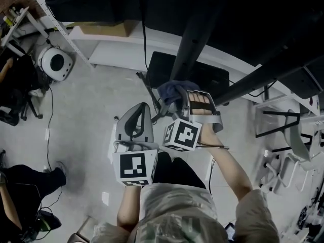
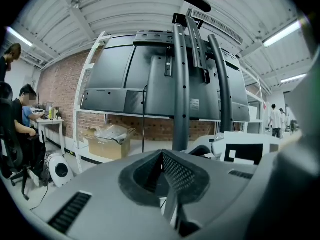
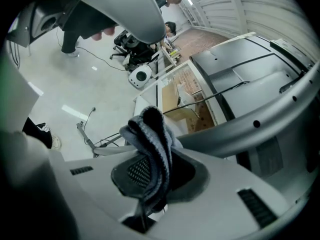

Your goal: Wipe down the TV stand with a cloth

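Nearest the head camera: the person's forearms, each holding a hand-held gripper out over the floor. Left hand-held gripper: jaws together, nothing between the pads; it is raised and faces the TV stand without touching it. Right hand-held gripper: jaws clamped on a folded grey-blue cloth, which bunches out past the tips. In the head view the cloth sits low on the dark stand upright, above the black base plate. Cloth lies against or just beside the upright; contact cannot be confirmed. Back of the TV is mounted on the stand. Cardboard box sits on a low shelf behind.
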A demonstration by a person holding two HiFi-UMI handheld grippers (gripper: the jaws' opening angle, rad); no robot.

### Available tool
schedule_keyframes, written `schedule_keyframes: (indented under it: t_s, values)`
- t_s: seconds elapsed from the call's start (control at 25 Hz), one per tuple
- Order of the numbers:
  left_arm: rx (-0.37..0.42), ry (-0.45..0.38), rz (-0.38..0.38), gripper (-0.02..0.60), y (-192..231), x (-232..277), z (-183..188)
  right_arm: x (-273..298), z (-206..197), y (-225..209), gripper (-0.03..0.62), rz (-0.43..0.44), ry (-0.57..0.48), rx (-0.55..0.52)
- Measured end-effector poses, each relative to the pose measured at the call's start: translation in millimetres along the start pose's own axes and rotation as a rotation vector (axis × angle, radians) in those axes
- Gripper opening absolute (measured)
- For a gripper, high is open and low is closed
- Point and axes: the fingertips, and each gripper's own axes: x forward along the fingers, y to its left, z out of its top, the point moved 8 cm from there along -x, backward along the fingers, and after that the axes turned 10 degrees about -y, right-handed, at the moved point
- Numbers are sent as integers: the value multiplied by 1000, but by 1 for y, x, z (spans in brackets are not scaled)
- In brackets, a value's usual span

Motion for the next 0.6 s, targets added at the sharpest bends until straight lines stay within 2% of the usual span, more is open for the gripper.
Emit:
schedule_keyframes:
  t_s: [0.24,0.4,0.6]
  values:
    - [-5,18,4,15,1,1,-18,18,-1,25,57,64,-23,62]
    - [-9,29,24,15,0,4,-32,39,-21,56,56,98,8,7]
    - [-11,37,25,14,-3,12,-46,55,-30,79,57,142,3,19]
